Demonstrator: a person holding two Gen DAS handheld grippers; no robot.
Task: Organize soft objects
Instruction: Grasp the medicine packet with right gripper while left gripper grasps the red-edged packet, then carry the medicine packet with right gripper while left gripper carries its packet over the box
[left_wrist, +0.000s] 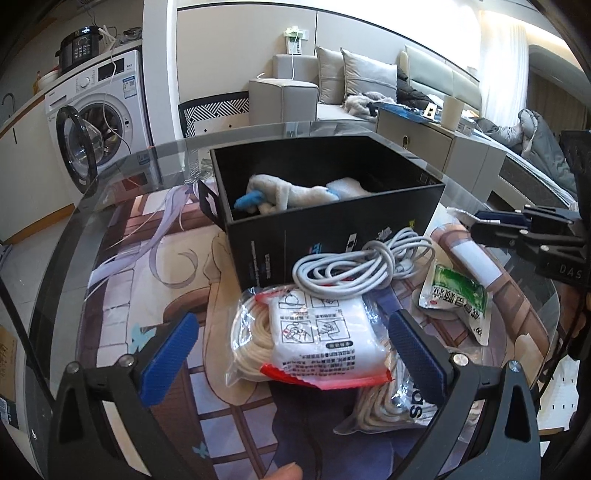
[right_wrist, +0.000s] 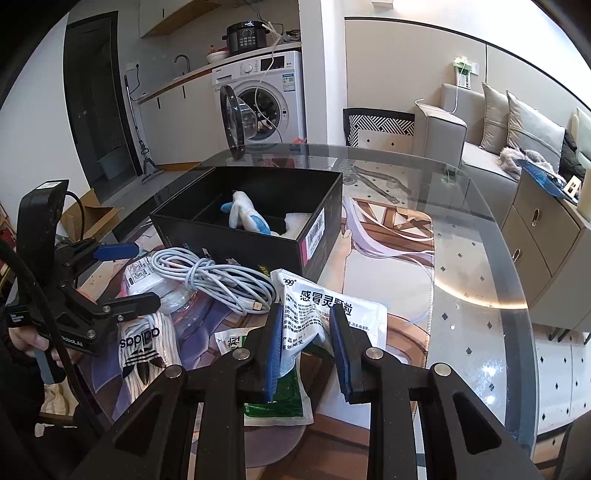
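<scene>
Right hand-held gripper (right_wrist: 306, 350) pinches the white medicine sachet (right_wrist: 325, 314) by 1 crumpled edge; it could slip. Left hand-held gripper (left_wrist: 295, 354) stands apart.

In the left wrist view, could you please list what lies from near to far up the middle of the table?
Bagged rope with white instruction packet → coiled white cable → black box holding a white-and-blue plush toy.

The box (right_wrist: 258, 254) is black, with a pink-edged white barcode label on one end. Inside lies a white plush toy (left_wrist: 291, 194) with blue tips. The coiled cable (left_wrist: 364, 264) is pale grey-white. The pouch (right_wrist: 328, 314) is white with dark print, above a green-and-white sachet (right_wrist: 277, 402). Each tool (left_wrist: 291, 354) is black with ribbed blue pads (right_wrist: 273, 354).
</scene>
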